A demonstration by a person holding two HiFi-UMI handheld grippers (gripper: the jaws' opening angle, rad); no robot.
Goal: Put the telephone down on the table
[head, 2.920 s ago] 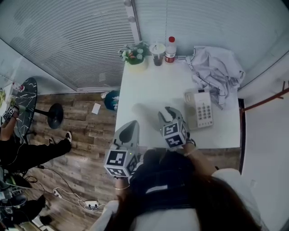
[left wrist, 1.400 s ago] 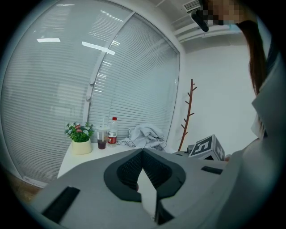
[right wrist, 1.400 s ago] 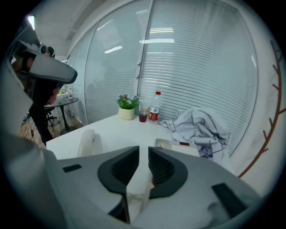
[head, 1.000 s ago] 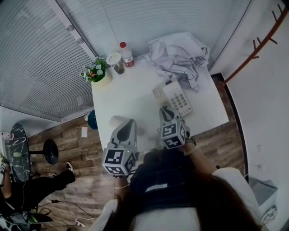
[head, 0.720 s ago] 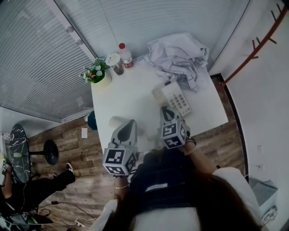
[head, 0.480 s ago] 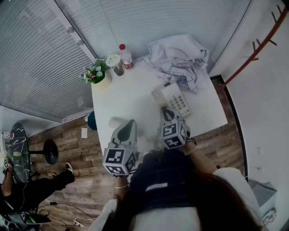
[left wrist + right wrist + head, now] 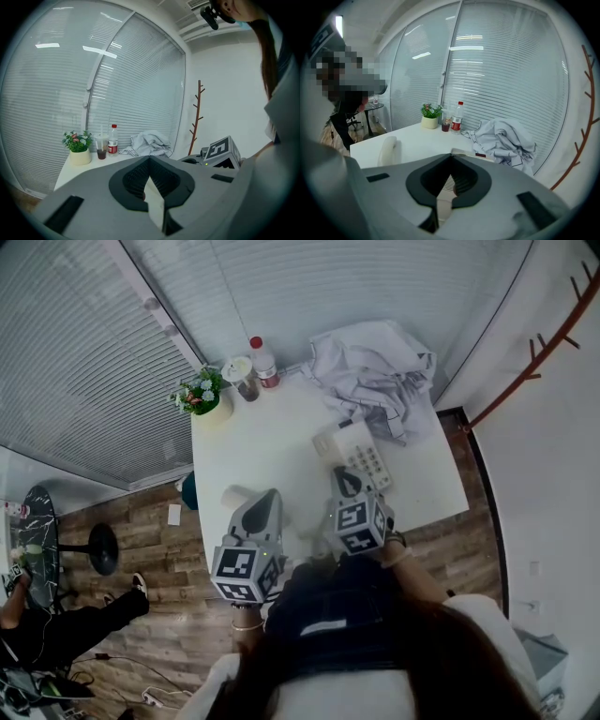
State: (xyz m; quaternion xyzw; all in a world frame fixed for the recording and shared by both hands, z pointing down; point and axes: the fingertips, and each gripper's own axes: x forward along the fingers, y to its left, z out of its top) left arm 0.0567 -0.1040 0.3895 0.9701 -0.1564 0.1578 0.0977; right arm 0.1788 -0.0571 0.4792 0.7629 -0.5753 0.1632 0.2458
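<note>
The telephone [image 7: 361, 452] sits on the table [image 7: 272, 432] just beyond the right hand-held gripper [image 7: 344, 476], whose jaws are closed together on nothing. The handset [image 7: 234, 497] lies off its cradle on the table, well left of that gripper and just left of the left hand-held gripper [image 7: 270, 499]. The left one's jaws also meet at the tips, empty. Farther ahead of the right gripper lies a crumpled shirt [image 7: 375, 371]. Ahead of the left one stand a bottle [image 7: 264, 360], a cup [image 7: 246, 376] and a plant [image 7: 202, 395].
</note>
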